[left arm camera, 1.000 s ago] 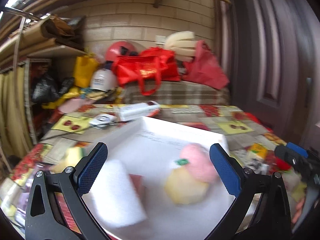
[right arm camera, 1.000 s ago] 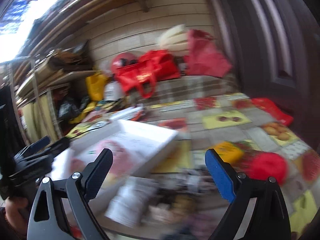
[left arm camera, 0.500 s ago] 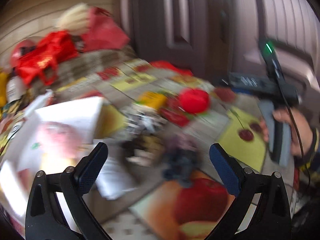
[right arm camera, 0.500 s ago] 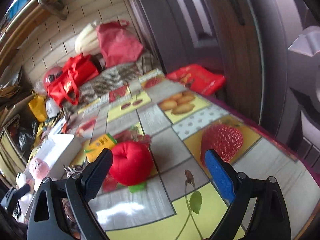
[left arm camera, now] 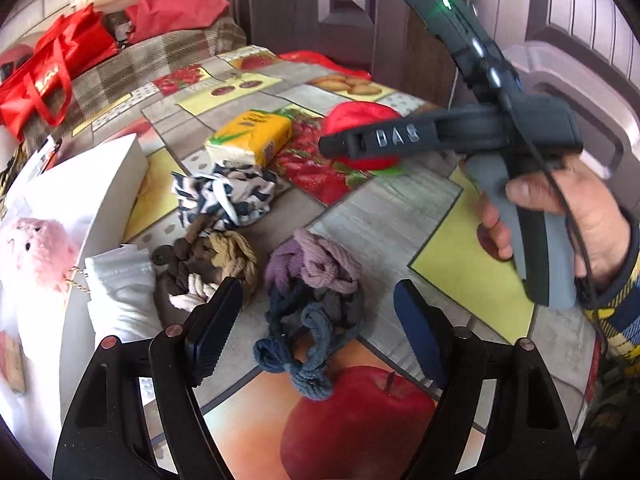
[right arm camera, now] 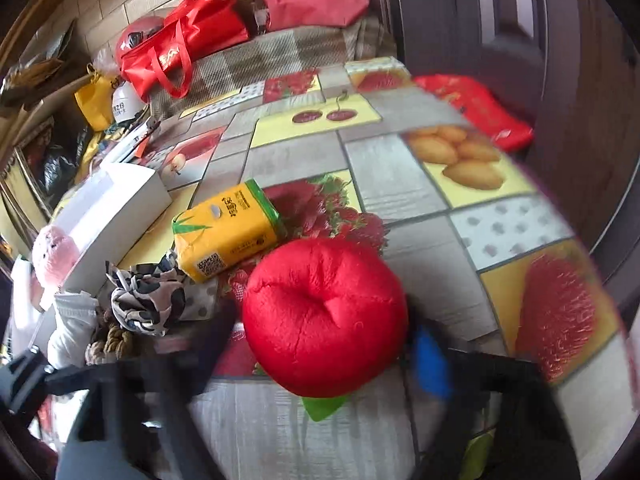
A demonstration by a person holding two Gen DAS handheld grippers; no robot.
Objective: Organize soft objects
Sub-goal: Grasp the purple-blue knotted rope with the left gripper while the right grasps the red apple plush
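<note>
Left tongs (left arm camera: 316,326): closing astride the purple-and-blue sock bundle (left arm camera: 310,300) on the table (left arm camera: 384,216), pads clear of it. Right tongs (right arm camera: 324,344): closing around the red plush apple (right arm camera: 324,316); contact indeterminate through blur. Yellow tissue pack (right arm camera: 226,232) beside the apple.

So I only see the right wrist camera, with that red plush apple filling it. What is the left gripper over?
Observer: The left gripper hangs over a purple and blue knotted bundle. Its jaws are closing, with a pad on either side of the bundle, not touching it.
Visitor: Who is holding the one I look through?
Observer: A hand grips the right gripper by its grey handle, and a green light glows on top.
Visitor: What's under that bundle?
Observer: A big printed apple on the tablecloth, at the bundle's near end.
</note>
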